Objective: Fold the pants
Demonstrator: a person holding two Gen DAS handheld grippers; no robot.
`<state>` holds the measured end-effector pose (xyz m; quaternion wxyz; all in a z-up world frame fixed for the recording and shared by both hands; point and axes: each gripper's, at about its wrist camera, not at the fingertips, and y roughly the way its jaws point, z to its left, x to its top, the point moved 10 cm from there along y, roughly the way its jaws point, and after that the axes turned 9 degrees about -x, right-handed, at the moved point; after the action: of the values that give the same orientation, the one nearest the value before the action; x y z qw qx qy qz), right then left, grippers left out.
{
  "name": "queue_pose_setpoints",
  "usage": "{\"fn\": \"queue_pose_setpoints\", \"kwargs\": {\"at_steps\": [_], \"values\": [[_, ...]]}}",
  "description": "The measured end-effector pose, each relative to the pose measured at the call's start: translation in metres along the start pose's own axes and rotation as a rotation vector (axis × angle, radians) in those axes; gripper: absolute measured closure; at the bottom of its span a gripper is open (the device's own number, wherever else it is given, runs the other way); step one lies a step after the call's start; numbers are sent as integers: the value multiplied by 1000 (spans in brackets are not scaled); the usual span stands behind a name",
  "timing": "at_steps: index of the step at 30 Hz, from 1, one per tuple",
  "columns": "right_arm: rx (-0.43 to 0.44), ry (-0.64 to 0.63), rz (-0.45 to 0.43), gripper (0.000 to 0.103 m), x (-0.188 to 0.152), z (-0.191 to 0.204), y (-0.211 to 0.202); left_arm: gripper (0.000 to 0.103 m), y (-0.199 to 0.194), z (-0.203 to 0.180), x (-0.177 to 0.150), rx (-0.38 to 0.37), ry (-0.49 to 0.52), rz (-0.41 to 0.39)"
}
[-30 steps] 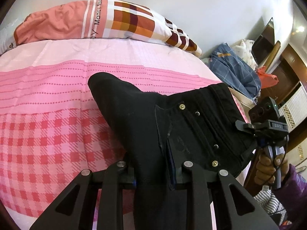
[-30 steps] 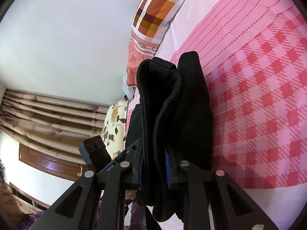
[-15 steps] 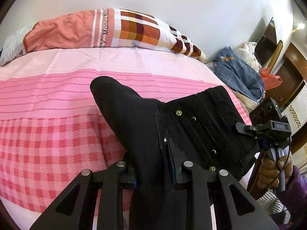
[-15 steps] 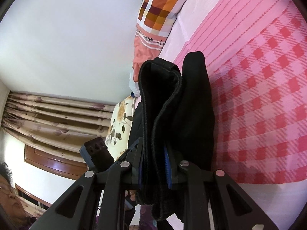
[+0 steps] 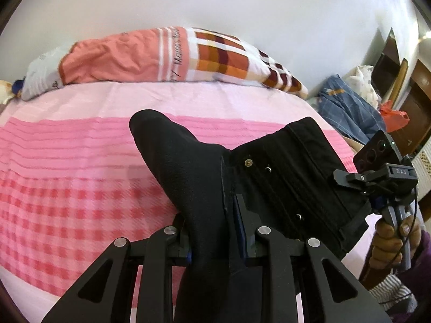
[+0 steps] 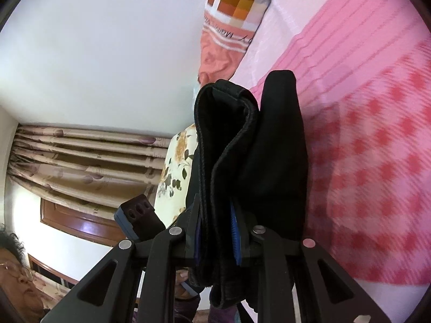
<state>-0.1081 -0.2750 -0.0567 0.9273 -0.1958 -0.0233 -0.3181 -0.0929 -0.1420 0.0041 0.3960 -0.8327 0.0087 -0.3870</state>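
Black pants (image 5: 272, 177) with metal studs hang in the air above the pink checked bed (image 5: 67, 188), stretched by the waistband between both grippers. My left gripper (image 5: 215, 228) is shut on the fabric near the fly. My right gripper (image 6: 215, 234) is shut on a folded bunch of the waistband (image 6: 229, 148). In the left wrist view the right gripper (image 5: 377, 183) and the hand holding it show at the pants' right end. In the right wrist view the left gripper's camera block (image 6: 137, 218) shows at lower left.
A pillow (image 5: 161, 53) with orange and brown checks lies at the head of the bed. A pile of blue clothes (image 5: 347, 107) sits past the bed's right side, by wooden furniture (image 5: 414, 102). Curtains (image 6: 80, 161) and a floral pillow (image 6: 175, 169) lie to the left.
Both grippers have lifted and tilted with the pants; the bed and pillow sit lower in the left wrist view. The grips are unchanged.
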Motion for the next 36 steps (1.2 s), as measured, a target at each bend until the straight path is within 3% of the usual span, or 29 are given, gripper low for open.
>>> {"fn": "queue_pose_setpoints", "kwargs": {"at_steps": [4, 9, 18, 21, 23, 25, 27, 30, 32, 33, 34, 36], "values": [[21, -19, 38, 84, 12, 18, 35, 78, -12, 30, 20, 48, 3, -35], [59, -51, 82, 84, 40, 48, 100, 78, -25, 96, 61, 125, -11, -90], [135, -130, 76, 86, 128, 85, 215, 78, -34, 226, 144, 262, -44, -212], [102, -157, 72, 87, 146, 78, 235, 78, -25, 270, 149, 287, -82, -210], [28, -158, 85, 87, 153, 62, 247, 78, -17, 293, 145, 305, -114, -198], [32, -148, 76, 87, 153, 54, 245, 76, -16, 316, 135, 337, -138, -195], [-7, -193, 62, 87, 148, 56, 242, 64, -19, 330, 127, 328, -191, -195], [-52, -232, 18, 86, 137, 64, 236, 59, -40, 338, 125, 362, -202, -236], [-102, -267, -55, 86, 134, 76, 230, 28, -63, 340, 129, 438, -196, -276], [-143, -295, -103, 86, 132, 83, 225, 20, -79, 340, 131, 482, -183, -307], [-187, -335, -149, 82, 129, 92, 223, 18, -95, 336, 134, 514, -158, -343], [-239, -424, -194, 66, 114, 110, 223, 5, -119, 331, 136, 577, -129, -386]]}}
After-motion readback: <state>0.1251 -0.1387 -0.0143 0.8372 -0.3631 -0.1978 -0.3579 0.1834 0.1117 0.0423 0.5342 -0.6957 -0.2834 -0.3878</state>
